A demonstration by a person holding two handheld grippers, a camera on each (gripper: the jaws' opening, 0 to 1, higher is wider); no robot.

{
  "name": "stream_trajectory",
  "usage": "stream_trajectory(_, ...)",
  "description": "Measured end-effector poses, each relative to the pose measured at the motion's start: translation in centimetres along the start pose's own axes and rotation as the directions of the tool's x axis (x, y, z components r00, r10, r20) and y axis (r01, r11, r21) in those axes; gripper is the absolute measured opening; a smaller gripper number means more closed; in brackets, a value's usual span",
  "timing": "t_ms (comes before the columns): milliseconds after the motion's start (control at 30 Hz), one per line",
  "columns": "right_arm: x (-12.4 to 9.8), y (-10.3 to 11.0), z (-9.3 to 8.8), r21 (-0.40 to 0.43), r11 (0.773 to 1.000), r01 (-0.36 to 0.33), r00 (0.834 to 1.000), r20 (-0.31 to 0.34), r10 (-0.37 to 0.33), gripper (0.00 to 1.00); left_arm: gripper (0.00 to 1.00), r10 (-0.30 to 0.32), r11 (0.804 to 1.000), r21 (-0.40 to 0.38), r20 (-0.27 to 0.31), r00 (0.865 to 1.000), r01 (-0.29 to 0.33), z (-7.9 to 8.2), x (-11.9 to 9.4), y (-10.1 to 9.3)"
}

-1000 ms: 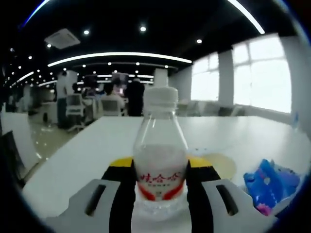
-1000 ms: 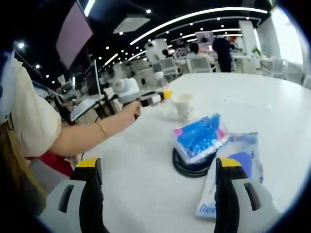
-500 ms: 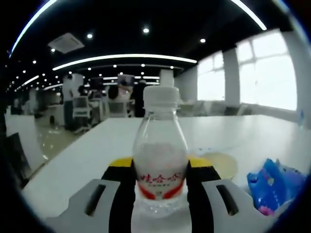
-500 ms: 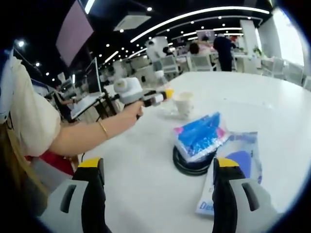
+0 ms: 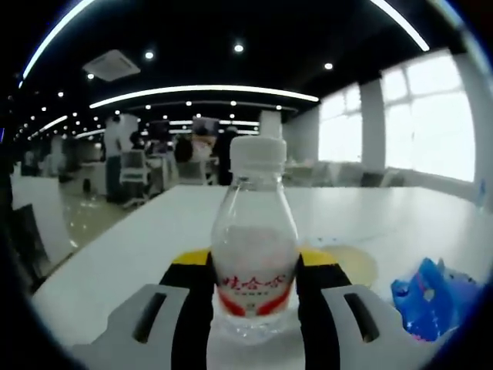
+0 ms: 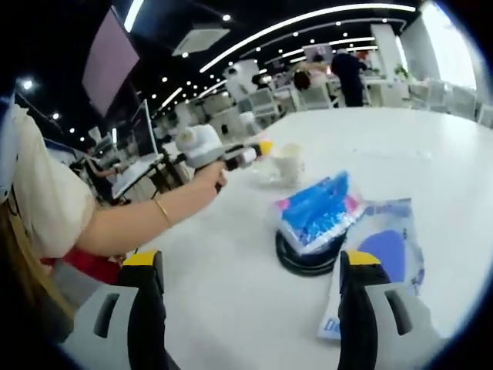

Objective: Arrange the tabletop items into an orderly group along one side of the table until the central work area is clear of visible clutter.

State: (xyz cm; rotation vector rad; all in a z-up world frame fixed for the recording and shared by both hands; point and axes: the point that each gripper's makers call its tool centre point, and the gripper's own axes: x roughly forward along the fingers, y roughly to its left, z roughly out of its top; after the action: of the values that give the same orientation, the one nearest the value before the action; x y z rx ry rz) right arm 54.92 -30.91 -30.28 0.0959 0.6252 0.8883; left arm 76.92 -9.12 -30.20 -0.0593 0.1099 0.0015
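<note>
Left gripper view: left gripper point(image 5: 255, 297) clamped on a clear plastic water bottle point(image 5: 254, 258) with a white cap and a red-and-white label, held upright between the yellow-tipped black jaws over the near edge of a white table point(image 5: 146, 239). Just behind the bottle to the right, a shallow pale dish point(image 5: 348, 262) on the tabletop. Farther right, near the edge of the view, a crumpled blue packet point(image 5: 429, 297). Beyond the table, an open office with ceiling light strips and blurred people at desks. Right gripper view: at far left, a person's cream sleeve point(image 6: 38, 200) and bare forearm with a thin bracelet point(image 6: 165, 212), reaching out to the left gripper point(image 6: 262, 146) at the far side of the table; what sits between its jaws too small to tell from here. Just right of it, a white paper cup point(image 6: 288, 163). Nearer and right of centre, a blue packet with pink trim point(image 6: 320, 212) lying on top of a round black disc point(image 6: 306, 258). Touching the disc on the right, a flat clear plastic pouch with blue print point(image 6: 385, 262). At the bottom, right gripper point(image 6: 248, 308) spread wide with nothing between its jaws, above bare tabletop.
</note>
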Motion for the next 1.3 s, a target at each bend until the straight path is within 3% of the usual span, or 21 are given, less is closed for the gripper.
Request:
stream_trajectory(133,0.1,-0.2,-0.2,0.001,1.000,0.010,1.000,0.001,-0.010,0.94,0.41,-0.021,1.000,-0.001,0.001,1.000,0.021,0.1,-0.1,-0.3)
stream_trajectory(367,0.1,-0.9,-0.2,-0.010,1.000,0.029,1.000,0.006,-0.029,0.94,0.51,-0.035,0.999,0.013,0.041,0.999,0.035,1.7,-0.2,-0.6)
stream_trajectory(567,0.1,-0.7,1.6,-0.042,0.999,0.023,0.995,0.098,-0.019,0.94,0.63,-0.049,0.999,0.003,0.011,0.999,0.049,1.8,-1.0,-0.7)
stream_trajectory(700,-0.1,-1.0,3.3,0.045,0.999,0.014,0.981,0.193,-0.022,0.92,0.64,-0.060,0.998,0.014,0.002,0.998,0.060,2.8,-2.2,-0.9)
stream_trajectory(800,-0.6,-1.7,3.9,0.078,0.997,0.013,0.976,0.218,-0.030,0.92,0.69,-0.034,0.999,0.002,-0.008,0.999,0.034,3.5,-3.3,0.0)
stream_trajectory(900,-1.1,-2.0,4.8,0.019,0.999,0.026,0.969,0.247,-0.030,0.94,0.77,-0.028,1.000,0.001,-0.012,1.000,0.028,4.1,-4.2,0.4)
stream_trajectory(1000,-1.7,-2.3,5.9,-0.020,0.999,0.026,0.959,0.283,-0.020,0.96,0.77,-0.024,0.999,0.032,-0.014,1.000,0.024,4.9,-5.4,0.4)
stream_trajectory(1067,-2.1,-2.7,6.2,-0.035,0.999,0.036,0.958,0.287,-0.024,0.97,0.82,-0.037,0.998,-0.043,-0.019,0.999,0.036,5.5,-6.2,-0.1)
stream_trajectory(1300,-3.2,-2.8,7.7,-0.082,0.997,0.015,0.951,0.309,0.011,0.99,0.95,-0.078,0.997,-0.021,-0.013,0.997,0.078,7.8,-8.3,-2.2)
